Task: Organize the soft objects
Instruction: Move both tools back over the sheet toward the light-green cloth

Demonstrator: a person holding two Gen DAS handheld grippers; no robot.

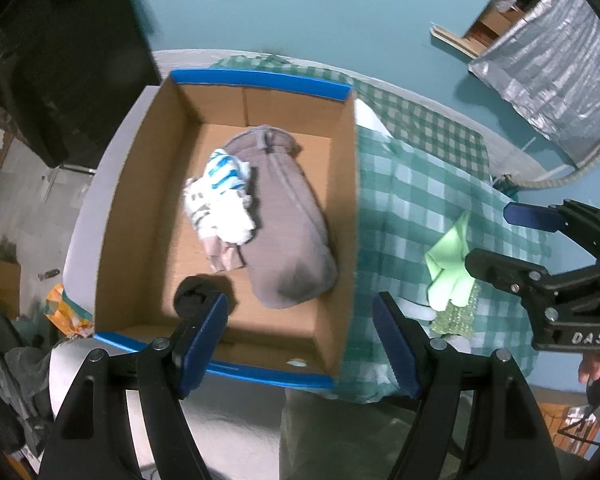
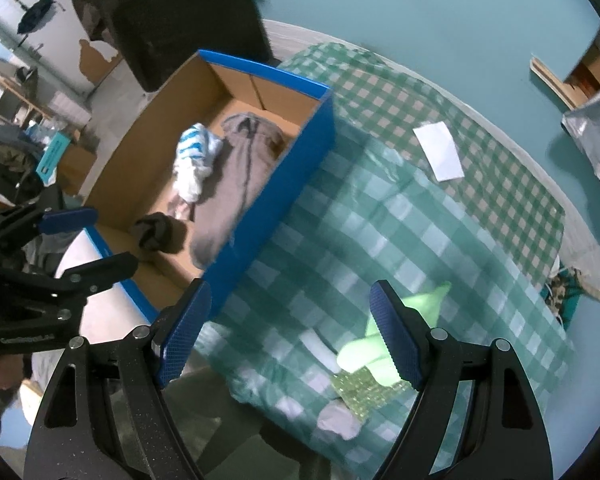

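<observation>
Left gripper [image 1: 300,336] spread wide, empty, above the box's [image 1: 112,216] near edge. Ahead inside: grey garment [image 1: 288,216], striped cloth [image 1: 220,196], dark sock [image 1: 192,294] by the left pad. Right gripper [image 2: 292,332] likewise agape, empty, green cloth [image 2: 364,354] beside its right pad on checked fabric [image 2: 380,220].

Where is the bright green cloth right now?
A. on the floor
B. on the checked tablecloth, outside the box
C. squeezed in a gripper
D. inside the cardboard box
B: the green cloth lies on the checked tablecloth, beside the cardboard box, with no gripper holding it.
</observation>
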